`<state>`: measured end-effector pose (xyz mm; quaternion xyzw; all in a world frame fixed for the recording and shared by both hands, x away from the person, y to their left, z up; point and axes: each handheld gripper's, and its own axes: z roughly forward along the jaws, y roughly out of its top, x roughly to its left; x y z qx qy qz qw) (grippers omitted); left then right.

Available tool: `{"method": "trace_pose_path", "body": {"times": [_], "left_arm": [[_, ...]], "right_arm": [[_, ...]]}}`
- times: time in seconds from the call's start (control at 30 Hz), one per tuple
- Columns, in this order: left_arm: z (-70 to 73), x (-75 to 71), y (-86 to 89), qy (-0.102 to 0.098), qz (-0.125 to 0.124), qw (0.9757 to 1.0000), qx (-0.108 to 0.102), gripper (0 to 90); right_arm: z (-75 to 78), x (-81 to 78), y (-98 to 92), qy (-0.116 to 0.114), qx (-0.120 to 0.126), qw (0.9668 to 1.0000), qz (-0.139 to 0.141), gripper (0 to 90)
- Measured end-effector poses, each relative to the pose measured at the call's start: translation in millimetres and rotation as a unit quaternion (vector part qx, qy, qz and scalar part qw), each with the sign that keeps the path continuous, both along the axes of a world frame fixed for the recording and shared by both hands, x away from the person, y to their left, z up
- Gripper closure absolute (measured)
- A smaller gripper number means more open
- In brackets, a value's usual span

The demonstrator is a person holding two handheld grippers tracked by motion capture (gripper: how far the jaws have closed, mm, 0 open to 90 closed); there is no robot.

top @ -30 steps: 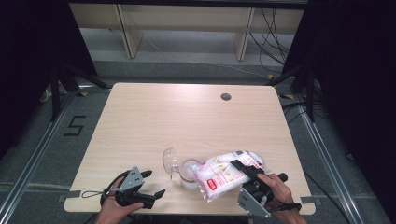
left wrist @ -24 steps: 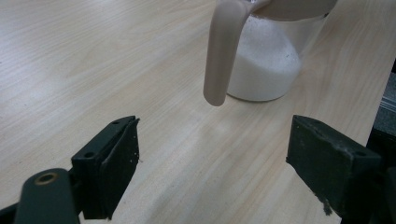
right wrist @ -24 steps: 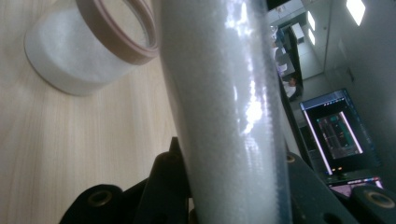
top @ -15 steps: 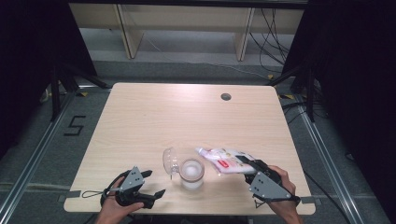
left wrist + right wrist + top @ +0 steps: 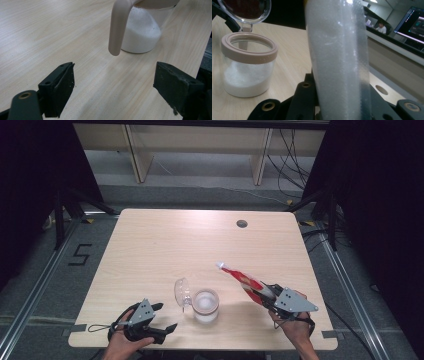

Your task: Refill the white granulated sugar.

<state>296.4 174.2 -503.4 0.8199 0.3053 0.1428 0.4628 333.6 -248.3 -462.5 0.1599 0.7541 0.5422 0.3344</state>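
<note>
Two grippers are at work on the near edge of the desk (image 5: 150, 250). The right gripper (image 5: 269, 296) has its fingers clamped on the lower end of a red and white bag (image 5: 245, 281) of white grains, its jaws having just been closing with the bag between them; the bag sticks out from the fingers toward the far left, lifted clear of the desk and tilted. In the right gripper view the bag (image 5: 338, 62) rises upright between the fingers, a clear panel showing fine white grains inside. The left gripper (image 5: 159, 325) rests at the near left with its fingers spread wide and nothing between them; in the left gripper view the fingers (image 5: 61, 87) frame bare wood, and the beige clasp (image 5: 117, 27) of the jar hangs just beyond them. Between the two grippers, near the desk's front edge, stands a clear glass jar (image 5: 205, 305) with a beige rim, partly filled with white grains. Its hinged lid (image 5: 181, 292) stands open on the jar's left side. A small round cable hole (image 5: 242, 224) sits at the far right of the desk.
</note>
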Motion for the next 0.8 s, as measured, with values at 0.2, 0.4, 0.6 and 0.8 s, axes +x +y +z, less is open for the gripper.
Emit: {"method": "trace_pose_path", "body": {"times": [0.2,0.4,0.6,0.8], "left_arm": [[0.3,-0.5,-0.2,0.0,0.003,1.0,0.001,16.5],[0.4,0.8,-0.2,-0.01,-0.008,0.9999,0.005,16.6],[0.8,-0.5,-0.5,-0.008,-0.004,1.0,0.004,16.6],[1.2,0.2,0.7,-0.013,-0.01,0.9998,0.011,16.6]], "right_arm": [[-10.1,7.7,0.9,0.025,0.025,0.9994,0.002,79.2],[-19.0,14.5,-2.1,0.049,0.043,0.9979,-0.006,79.2],[-24.3,20.4,-5.8,0.062,0.036,0.9974,-0.012,79.2],[-22.5,19.6,-9.2,0.074,0.012,0.997,-0.017,78.7]]}}
